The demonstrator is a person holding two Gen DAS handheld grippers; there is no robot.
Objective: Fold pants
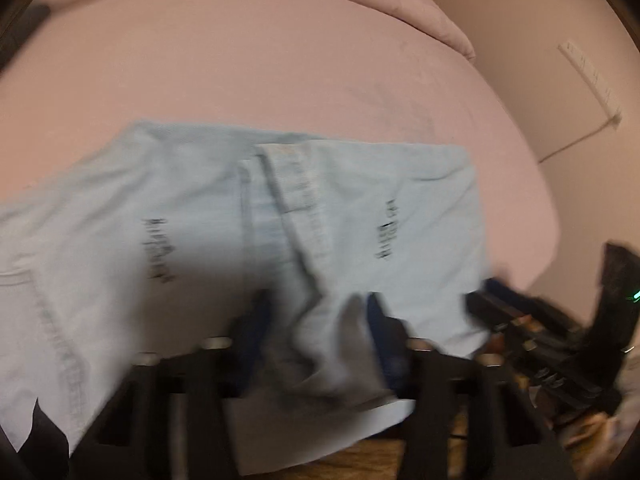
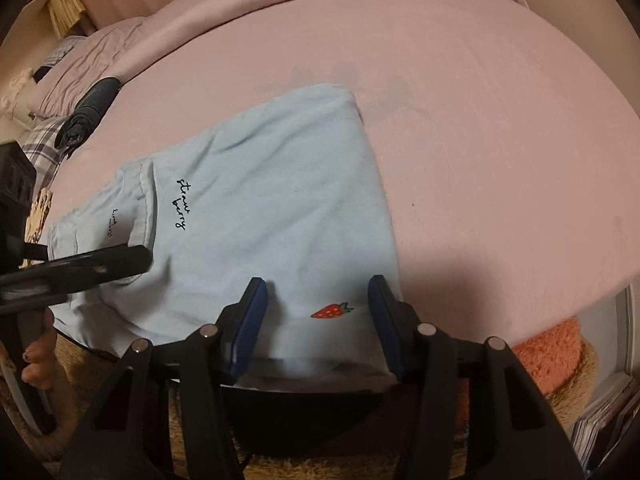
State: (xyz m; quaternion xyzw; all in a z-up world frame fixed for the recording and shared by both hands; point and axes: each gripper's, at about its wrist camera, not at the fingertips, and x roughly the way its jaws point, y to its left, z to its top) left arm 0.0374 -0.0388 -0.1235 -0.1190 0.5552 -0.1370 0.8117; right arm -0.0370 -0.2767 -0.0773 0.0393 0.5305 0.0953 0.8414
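Light blue pants (image 2: pixel 272 200) lie folded on a pink bed sheet (image 2: pixel 480 120), with black script lettering and a red strawberry print (image 2: pixel 332 311) near the front edge. My right gripper (image 2: pixel 318 312) is open, its blue pads on either side of the strawberry print over the pants' near edge. In the blurred left wrist view the pants (image 1: pixel 200 220) spread across the bed, and my left gripper (image 1: pixel 316 320) stands open with bunched fabric between its blue pads. The left gripper also shows in the right wrist view (image 2: pixel 100 264) over the pants' left end.
A pink duvet (image 2: pixel 280 4) is heaped along the bed's far side. A dark rolled item (image 2: pixel 90 112) and plaid cloth (image 2: pixel 44 148) lie at the left. An orange fluffy cushion (image 2: pixel 548 352) and tan rug (image 2: pixel 360 468) are below the bed edge. A wall (image 1: pixel 540 40) stands right.
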